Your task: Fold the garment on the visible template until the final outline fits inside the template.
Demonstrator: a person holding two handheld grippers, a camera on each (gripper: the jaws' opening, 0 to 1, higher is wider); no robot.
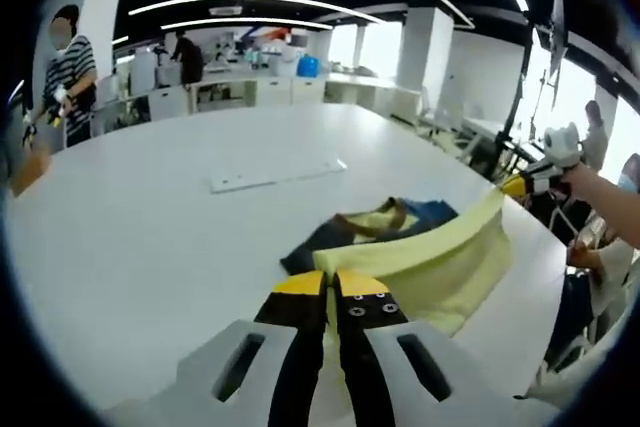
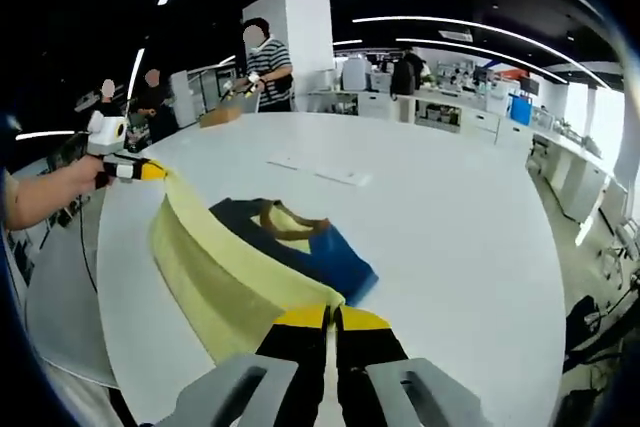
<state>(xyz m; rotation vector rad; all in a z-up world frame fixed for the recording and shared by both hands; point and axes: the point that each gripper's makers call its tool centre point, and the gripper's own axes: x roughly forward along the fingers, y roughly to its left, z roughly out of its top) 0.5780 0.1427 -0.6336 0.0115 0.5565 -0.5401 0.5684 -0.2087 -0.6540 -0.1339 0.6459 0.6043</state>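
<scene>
We hold the garment point(image 1: 440, 247) edge taut above the desk point(image 1: 150, 237), left gripper point(image 1: 328, 285) and right gripper point(image 2: 328, 315) clenched on it. Fold unfinished; no template identifiable.

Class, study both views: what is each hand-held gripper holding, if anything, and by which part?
Both hold the yellow garment by its raised edge: the left hand-held gripper shut on one end, the right hand-held gripper on the other, fabric stretched between them.
</scene>
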